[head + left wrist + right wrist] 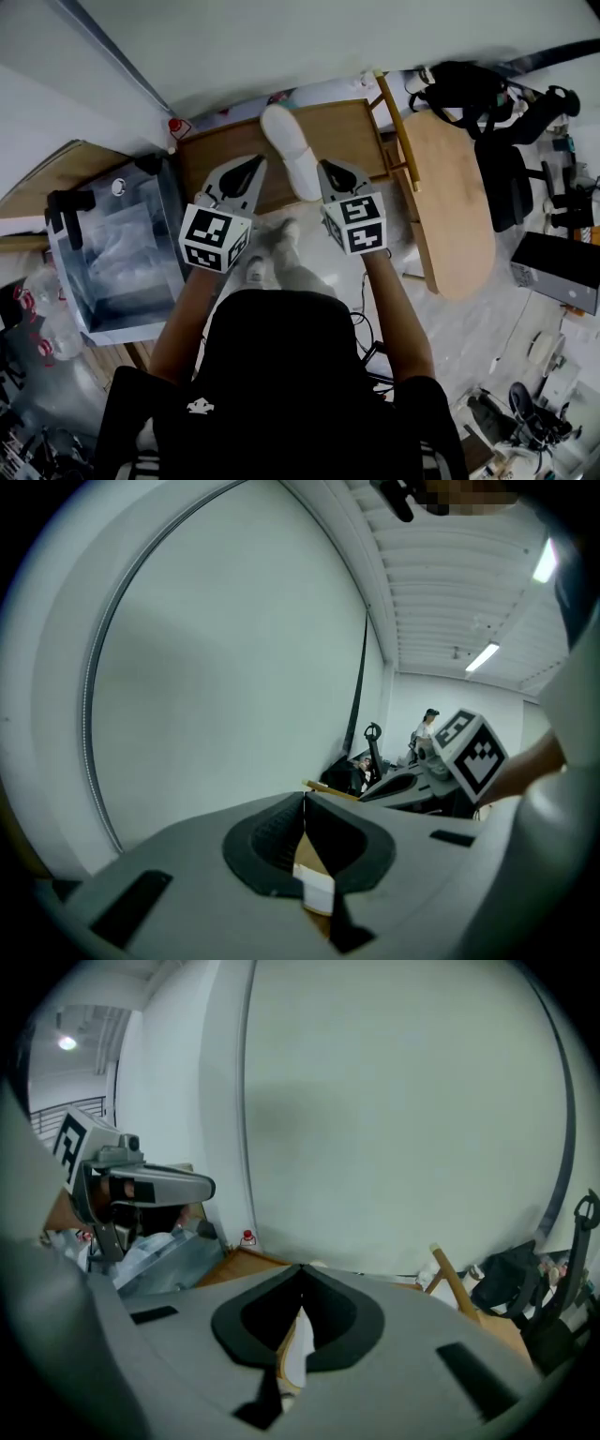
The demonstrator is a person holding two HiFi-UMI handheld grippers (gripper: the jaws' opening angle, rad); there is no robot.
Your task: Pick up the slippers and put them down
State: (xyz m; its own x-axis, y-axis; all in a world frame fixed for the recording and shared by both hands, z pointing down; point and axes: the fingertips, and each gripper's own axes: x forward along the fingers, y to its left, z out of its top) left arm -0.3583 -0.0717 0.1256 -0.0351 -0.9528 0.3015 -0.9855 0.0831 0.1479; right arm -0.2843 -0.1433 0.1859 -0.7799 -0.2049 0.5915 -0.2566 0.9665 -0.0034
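Slipper (291,150), white, lies on a wooden top (342,127), ahead of both jaw tips and between them, touched by neither gripper. Left gripper (251,167): jaws closed tip to tip, nothing held. Right gripper (328,169): jaws likewise closed and empty.

Edges: a white wall (281,47) stands just beyond the top's far edge. A wooden rail (398,131) bounds the top outboard of the right jaws. A clear plastic bin (122,244) sits outboard of the left jaws, close beside them. Bare wood remains on each side of the slipper.

Hard to make out: each gripper view shows only a white sliver and some wood through the opening behind the closed tips. Pale shapes (277,246) behind the jaws, toward the person, are too blurred to identify.
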